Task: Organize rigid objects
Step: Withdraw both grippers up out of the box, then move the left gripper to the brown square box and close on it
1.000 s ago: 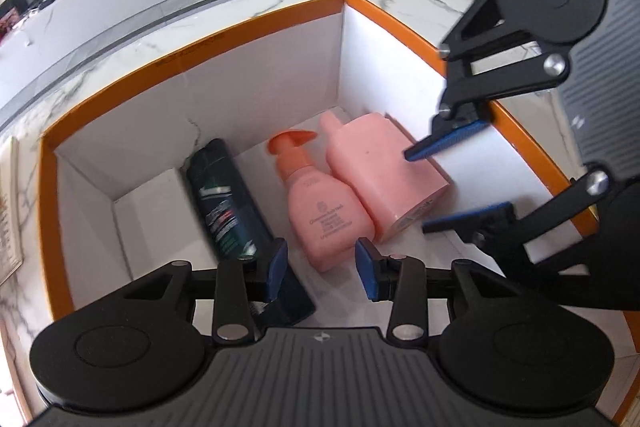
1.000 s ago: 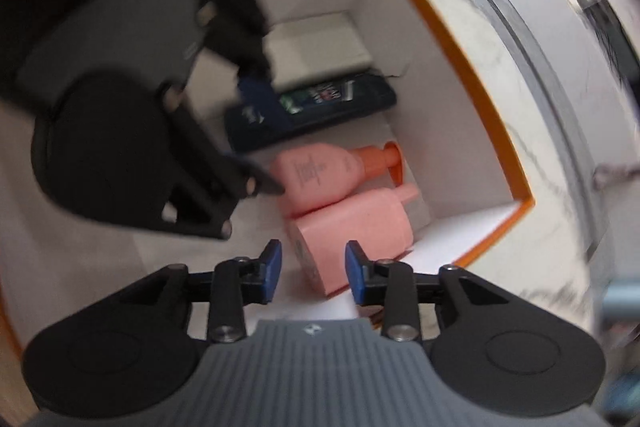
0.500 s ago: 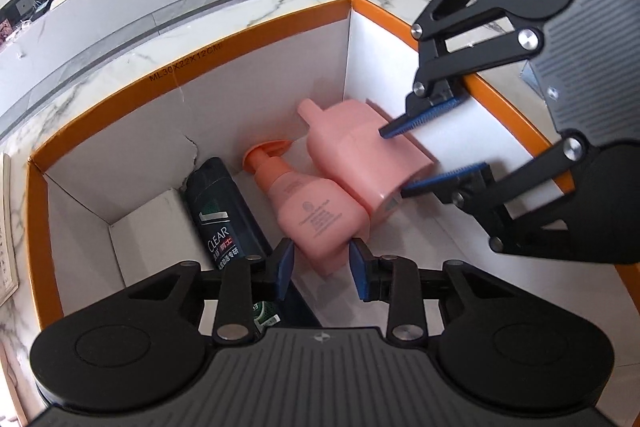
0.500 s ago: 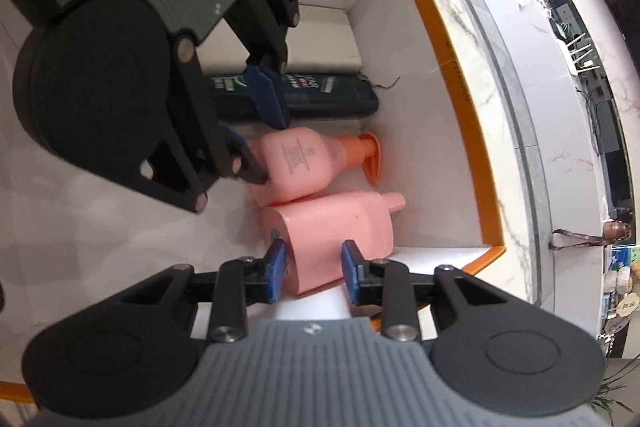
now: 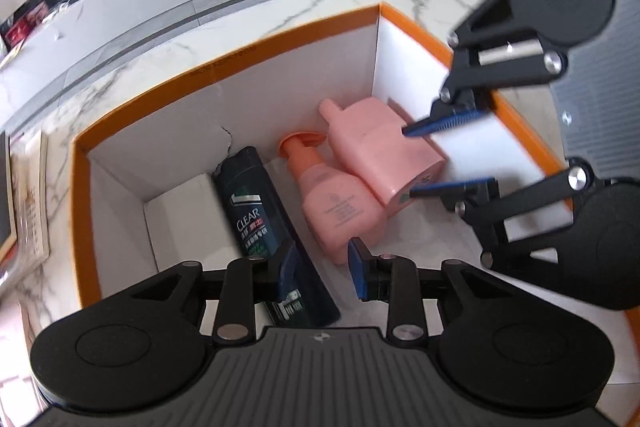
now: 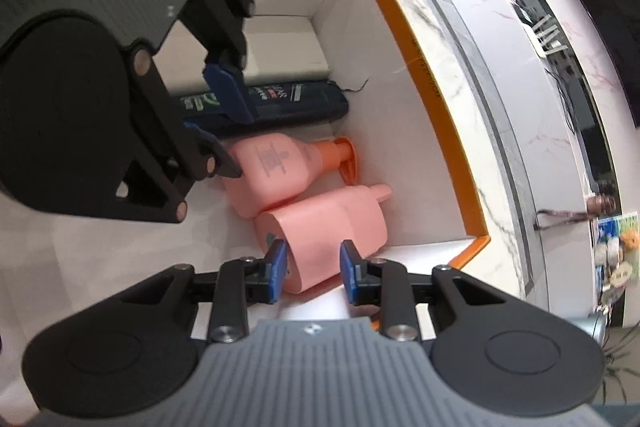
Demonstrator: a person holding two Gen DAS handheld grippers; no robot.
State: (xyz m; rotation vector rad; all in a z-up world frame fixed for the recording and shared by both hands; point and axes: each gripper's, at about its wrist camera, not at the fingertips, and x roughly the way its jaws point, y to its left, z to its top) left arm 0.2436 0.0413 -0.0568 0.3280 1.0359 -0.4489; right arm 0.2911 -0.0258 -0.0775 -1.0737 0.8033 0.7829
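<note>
Down inside the orange-rimmed box [image 5: 228, 63], three bottles already lie side by side; right gripper [image 6: 313, 269], fingers spread, straddles the pink jug [image 5: 384, 147] untouching, left gripper [image 5: 324, 273] hovers open above the dark shampoo bottle [image 5: 250, 203]. Nearly finished, I'd say.

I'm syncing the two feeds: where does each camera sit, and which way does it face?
Left wrist: behind the left tongs, looking down into the orange-rimmed box; the right tongs enter from its right.
Right wrist: behind the right tongs, straddling the pink flat bottle; the left tongs enter from its upper left.
Shared: pink flat bottle, pink pump bottle, dark CLEAR bottle.
</note>
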